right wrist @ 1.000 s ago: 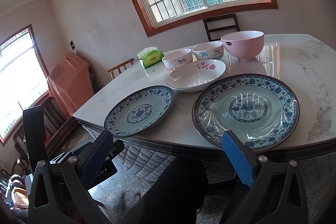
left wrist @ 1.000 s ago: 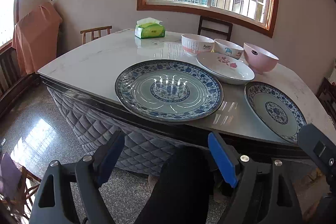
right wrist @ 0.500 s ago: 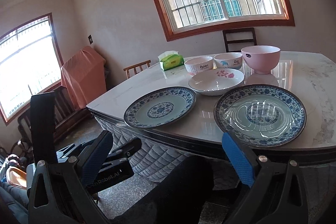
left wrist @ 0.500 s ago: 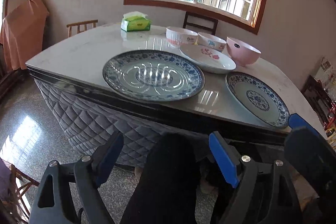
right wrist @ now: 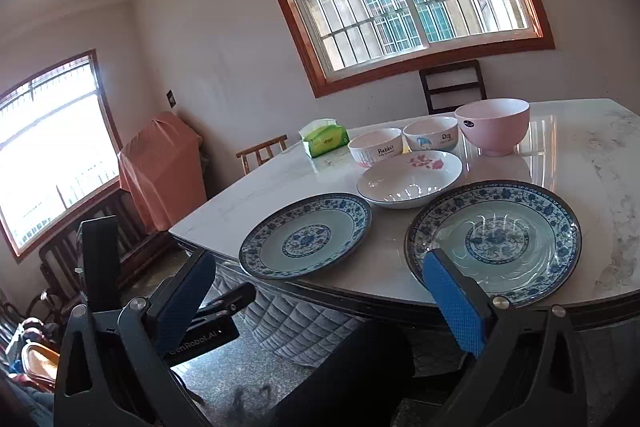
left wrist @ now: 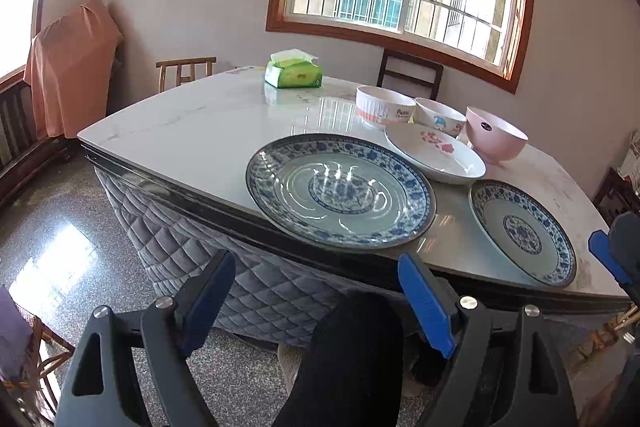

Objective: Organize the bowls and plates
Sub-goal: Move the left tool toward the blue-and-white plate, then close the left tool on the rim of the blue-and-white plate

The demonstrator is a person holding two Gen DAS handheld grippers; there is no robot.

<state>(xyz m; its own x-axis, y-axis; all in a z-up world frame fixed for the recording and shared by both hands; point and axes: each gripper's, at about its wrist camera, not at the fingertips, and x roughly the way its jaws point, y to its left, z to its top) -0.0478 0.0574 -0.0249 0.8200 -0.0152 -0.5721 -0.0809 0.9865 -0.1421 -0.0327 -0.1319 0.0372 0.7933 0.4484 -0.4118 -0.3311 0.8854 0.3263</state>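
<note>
Both claws hang below the counter (left wrist: 192,131) edge, spread wide and holding nothing, so the sorting looks unstarted. The left claw (left wrist: 316,301) faces the big plate (left wrist: 340,191), which sits at the near edge, likely within easy reach. The right claw (right wrist: 320,301) hangs low before the small plate (right wrist: 306,239), set just beside the big one. Farther back, the white dish (left wrist: 434,153) rests in front of three bowls (left wrist: 436,115) in a row, pink at the right end.
</note>
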